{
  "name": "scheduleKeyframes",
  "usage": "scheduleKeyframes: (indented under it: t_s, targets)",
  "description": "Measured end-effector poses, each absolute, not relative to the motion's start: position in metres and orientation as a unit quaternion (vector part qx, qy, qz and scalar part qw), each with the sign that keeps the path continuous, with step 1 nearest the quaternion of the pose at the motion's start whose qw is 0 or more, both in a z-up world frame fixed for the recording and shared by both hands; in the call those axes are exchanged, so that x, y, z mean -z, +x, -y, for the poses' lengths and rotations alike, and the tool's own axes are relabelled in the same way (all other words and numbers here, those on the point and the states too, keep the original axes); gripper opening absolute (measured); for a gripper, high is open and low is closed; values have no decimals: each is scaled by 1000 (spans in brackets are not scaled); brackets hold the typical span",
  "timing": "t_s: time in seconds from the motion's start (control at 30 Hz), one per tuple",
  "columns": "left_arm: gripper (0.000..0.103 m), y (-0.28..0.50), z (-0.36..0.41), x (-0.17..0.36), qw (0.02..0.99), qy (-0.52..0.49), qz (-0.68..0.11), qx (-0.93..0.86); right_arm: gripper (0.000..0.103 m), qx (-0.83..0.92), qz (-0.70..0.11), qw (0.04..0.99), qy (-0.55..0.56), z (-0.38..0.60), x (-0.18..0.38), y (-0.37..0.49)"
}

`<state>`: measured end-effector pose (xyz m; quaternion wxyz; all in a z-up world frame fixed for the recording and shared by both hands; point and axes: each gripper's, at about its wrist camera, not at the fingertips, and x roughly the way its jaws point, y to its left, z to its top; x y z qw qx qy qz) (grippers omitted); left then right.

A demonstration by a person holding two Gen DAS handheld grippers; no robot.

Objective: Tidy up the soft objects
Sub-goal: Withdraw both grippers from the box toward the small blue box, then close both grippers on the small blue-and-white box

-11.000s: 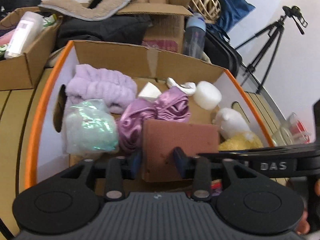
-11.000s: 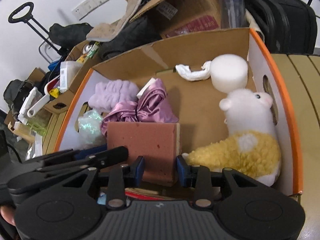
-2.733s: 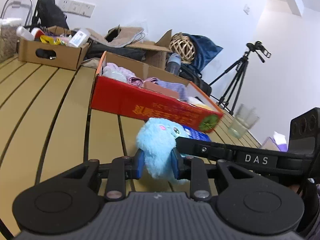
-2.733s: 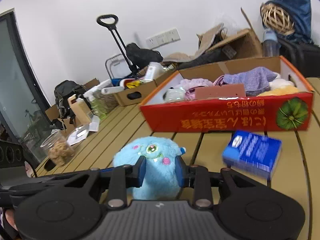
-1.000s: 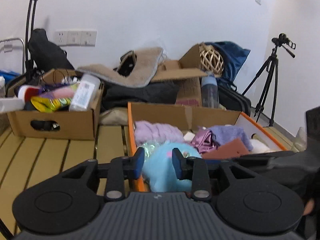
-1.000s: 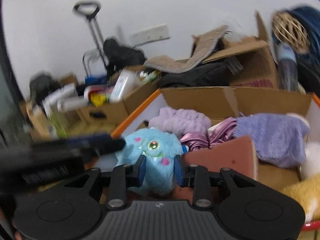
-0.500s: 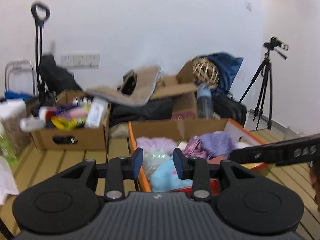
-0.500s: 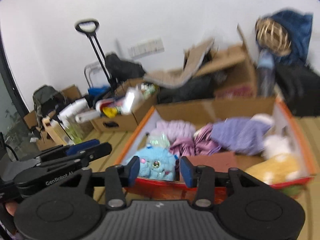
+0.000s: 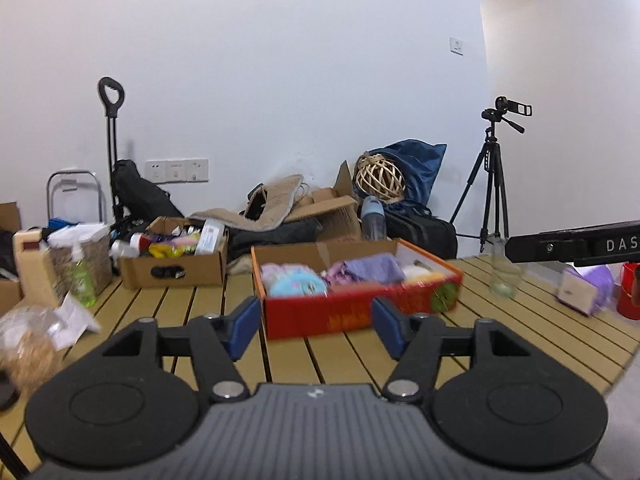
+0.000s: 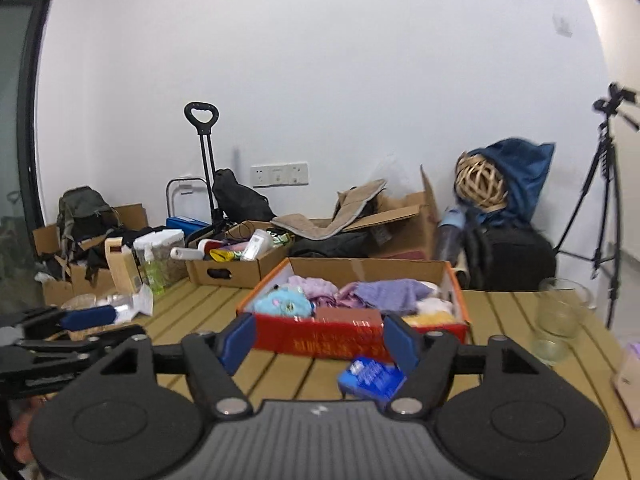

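Left wrist view shows our left gripper (image 9: 314, 328) with its blue fingers (image 9: 242, 326) spread wide and holding nothing; in the right wrist view our right gripper (image 10: 318, 344) is spread just as wide and also empty. Both hang above the slatted wooden bench (image 9: 540, 320), short of the red box (image 10: 352, 334). A blue packet (image 10: 372, 376) lies on the bench just in front of that box, by our right fingers (image 10: 398, 344). An empty glass (image 10: 558, 322) stands well to the right.

White walls close the room, with a tripod (image 9: 494, 184) in the corner and clutter along the back.

Inside the red box sit the blue plush toy (image 10: 282, 302) at the front left, a purple cloth (image 10: 388, 294), a brown sponge block (image 10: 348, 316) and a yellow plush (image 10: 434, 316). Behind it, a cardboard box (image 9: 172, 270) holds bottles and packets.
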<state>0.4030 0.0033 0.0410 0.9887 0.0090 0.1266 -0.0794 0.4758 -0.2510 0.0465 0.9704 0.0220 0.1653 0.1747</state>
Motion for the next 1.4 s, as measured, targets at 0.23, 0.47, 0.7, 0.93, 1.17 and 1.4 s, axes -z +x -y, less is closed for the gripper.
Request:
scheduleKeyframes:
  t_s: [0.23,0.47,0.7,0.93,1.17,1.4]
  targets:
    - [72,336,4,-16,982,-18,-163,88,79,-164,-152,974,43,270,-12,386]
    - [76,324,12,-16,983,-4,-152,104,79,-144,-179,972,55,287,13,362]
    - [73,397,37,-7,970,-5,-180,160,78,-121,-220,965,79,289,38,413]
    - [58,532,68,8,949,-10,-246,195,70,-121,-241,956,116,293,53,502]
    - [44,633,84,44,920,-53,-321,217,54,-120,-269,936,193,302,77,603]
    - [24,653,72,61,899,-108,-343,250,30,-127,-290,925,210,292,102,648]
